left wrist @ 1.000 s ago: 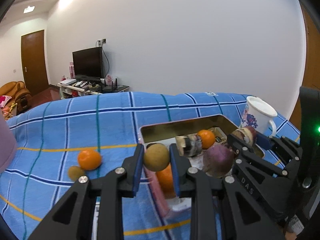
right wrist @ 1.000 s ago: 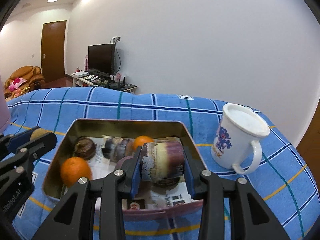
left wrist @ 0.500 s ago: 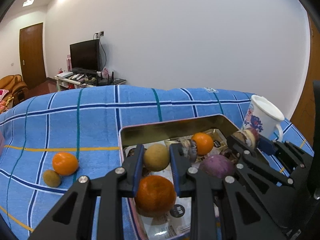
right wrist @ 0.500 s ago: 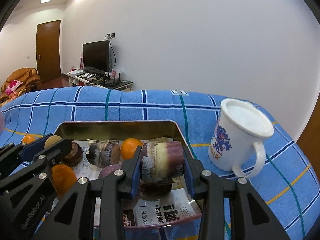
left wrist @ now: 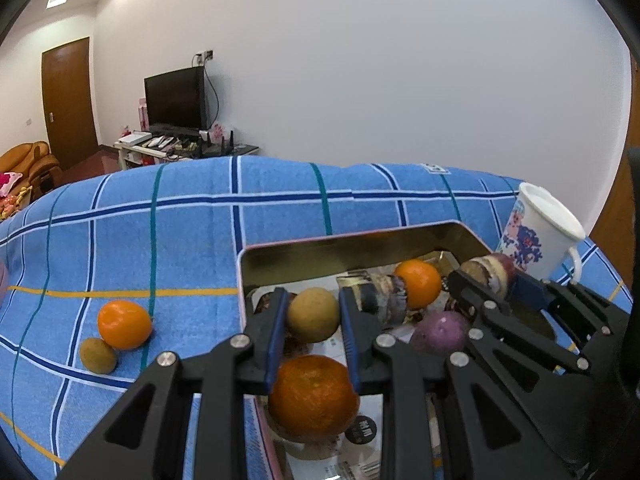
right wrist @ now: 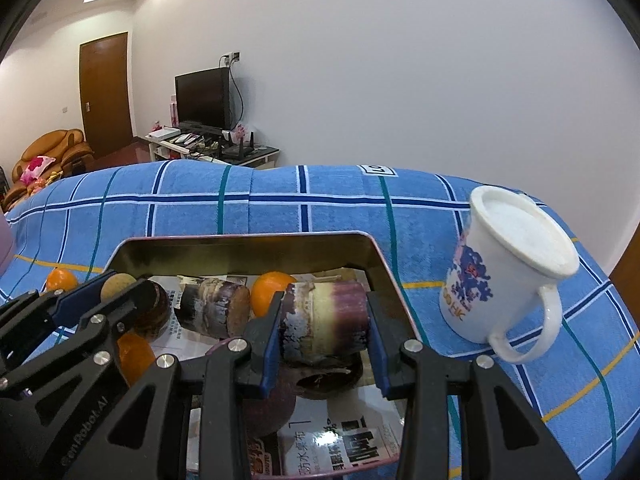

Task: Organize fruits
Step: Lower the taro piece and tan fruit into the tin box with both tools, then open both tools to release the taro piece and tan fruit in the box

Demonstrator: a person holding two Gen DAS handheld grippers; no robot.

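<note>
My left gripper (left wrist: 313,314) is shut on a round tan-brown fruit (left wrist: 313,314) and holds it above the near-left part of a gold metal tin (left wrist: 360,249). My right gripper (right wrist: 325,326) is shut on a purple-and-cream sugarcane piece (right wrist: 325,326) above the tin's right side (right wrist: 384,264). Inside the tin lie oranges (left wrist: 314,398) (right wrist: 272,294), a purple round fruit (left wrist: 440,332), another cane piece (right wrist: 212,312) and a dark brown fruit (right wrist: 154,312). An orange (left wrist: 124,330) and a small brown fruit (left wrist: 98,355) lie on the cloth left of the tin.
A white mug with a blue print (right wrist: 508,272) stands right of the tin on the blue checked cloth (left wrist: 160,240). The tin's floor is lined with printed paper (right wrist: 340,444). A TV stand and a door are far behind.
The left gripper with its fruit has moved right and forward, over the tin. The right gripper has edged forward over the tin, still holding the cane piece.
</note>
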